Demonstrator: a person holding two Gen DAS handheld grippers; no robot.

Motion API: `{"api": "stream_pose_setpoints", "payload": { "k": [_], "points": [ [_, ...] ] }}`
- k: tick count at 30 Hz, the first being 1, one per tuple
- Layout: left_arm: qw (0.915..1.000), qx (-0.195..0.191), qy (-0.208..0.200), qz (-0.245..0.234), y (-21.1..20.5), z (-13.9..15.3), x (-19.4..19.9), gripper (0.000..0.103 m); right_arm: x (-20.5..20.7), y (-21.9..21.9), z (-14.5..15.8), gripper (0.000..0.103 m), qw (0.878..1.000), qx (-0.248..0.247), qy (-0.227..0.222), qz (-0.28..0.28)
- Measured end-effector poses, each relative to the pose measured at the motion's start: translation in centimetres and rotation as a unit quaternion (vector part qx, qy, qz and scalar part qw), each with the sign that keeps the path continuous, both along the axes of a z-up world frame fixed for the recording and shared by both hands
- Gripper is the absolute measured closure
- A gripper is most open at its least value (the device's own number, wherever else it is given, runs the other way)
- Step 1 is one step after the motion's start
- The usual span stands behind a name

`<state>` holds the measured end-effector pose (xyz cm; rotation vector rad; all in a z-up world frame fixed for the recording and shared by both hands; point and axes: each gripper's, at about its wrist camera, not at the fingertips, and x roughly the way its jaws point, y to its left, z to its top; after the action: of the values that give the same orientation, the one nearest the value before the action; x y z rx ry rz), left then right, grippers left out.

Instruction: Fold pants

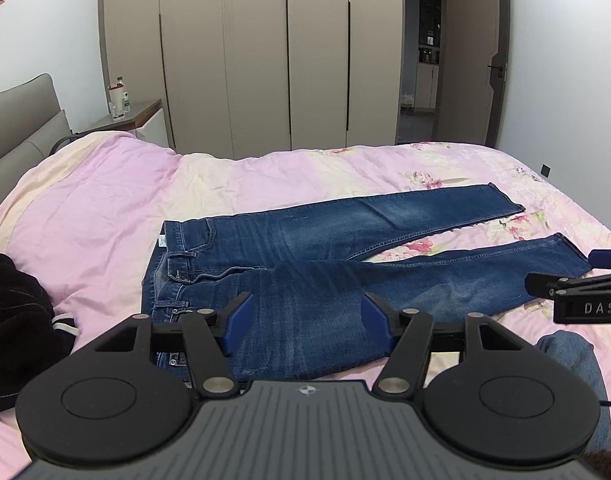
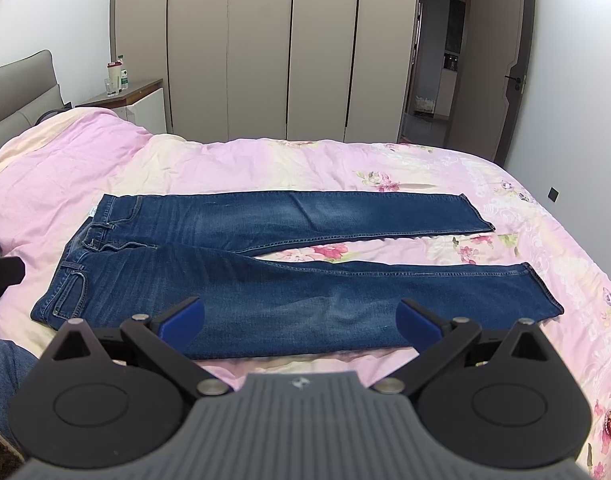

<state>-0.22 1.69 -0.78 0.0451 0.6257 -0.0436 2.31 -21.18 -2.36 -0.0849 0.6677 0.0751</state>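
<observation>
Jeans (image 2: 241, 280) flat on bed (image 2: 225, 164), waistband left, legs spread toward right. Left gripper (image 1: 303, 322) above near thigh area by waistband, jaws apart, nothing between pads, not touching denim. Right gripper (image 2: 301, 326) over near leg's mid-section at near edge, jaws wide, empty. Dark garment (image 1: 13, 320) on bed, left of jeans, apart.

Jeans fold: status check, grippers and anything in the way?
Left gripper open, right gripper open, both empty. Jeans flat on bed, legs apart, unfolded. Dark garment beside waistband, not overlapping.
</observation>
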Motion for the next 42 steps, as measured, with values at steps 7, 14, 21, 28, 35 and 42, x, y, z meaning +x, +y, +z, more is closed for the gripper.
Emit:
{"api": "stream_pose_setpoints", "payload": {
  "k": [7,14,21,28,35,42],
  "points": [
    [0.9988,0.029,0.02,-0.033,1.3,-1.3,2.2,0.051,2.1,-2.0,-1.0,0.005,1.0,-0.013,0.014,-0.016],
    [0.9904,0.082,0.065,-0.09,3.4,-3.8,5.8,0.06,5.2,-4.9,-3.7,0.007,0.999,-0.048,0.011,0.007],
    [0.9515,0.184,0.158,-0.189,6.1,-9.6,9.4,0.06,9.5,-9.6,-6.9,0.028,0.992,-0.114,0.008,0.063],
    [0.8822,0.274,0.274,-0.267,7.3,-16.9,12.9,0.05,15.5,-15.3,-12.0,0.04,0.978,-0.166,0.076,0.102],
    [0.8376,0.291,0.351,-0.301,5.8,-21.9,16.1,0.035,19.4,-21.1,-17.2,0.04,0.951,-0.248,0.138,0.12],
    [0.8115,0.355,0.355,-0.298,4.2,-25.0,16.1,0.028,20.0,-25.7,-21.5,0.04,0.902,-0.343,0.189,0.183]
  ]
}}
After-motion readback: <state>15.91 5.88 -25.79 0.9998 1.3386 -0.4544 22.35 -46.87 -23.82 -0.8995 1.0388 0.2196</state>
